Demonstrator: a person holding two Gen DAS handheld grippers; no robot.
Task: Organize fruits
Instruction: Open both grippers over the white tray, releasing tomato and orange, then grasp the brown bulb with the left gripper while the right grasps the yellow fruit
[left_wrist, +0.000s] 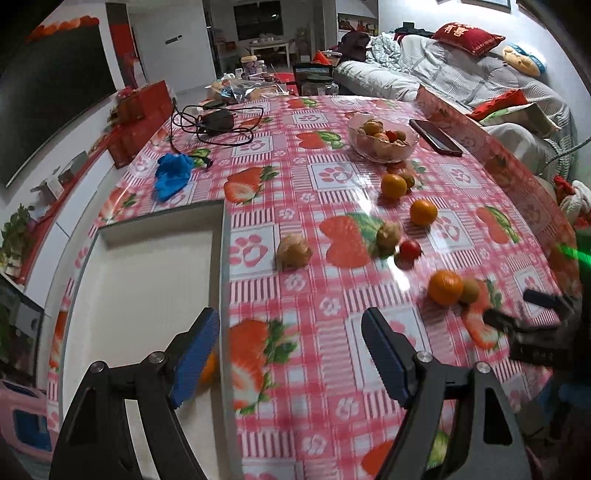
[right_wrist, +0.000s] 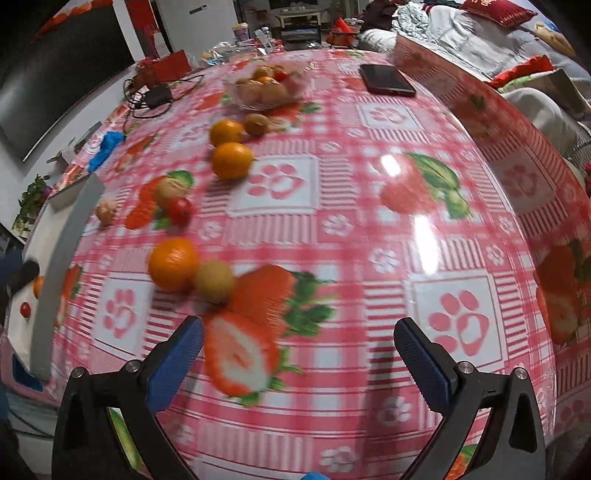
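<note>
Pink-checked tablecloth fills both our views, with a white tray at its left edge. Beyond sits a glass bowl of fruit. Our left gripper hangs over the tray's rim, jaws wide apart and empty. Our right gripper is likewise spread, holding nothing; the nearest orange and a touching brown fruit lie just ahead, left of its jaws.
</note>
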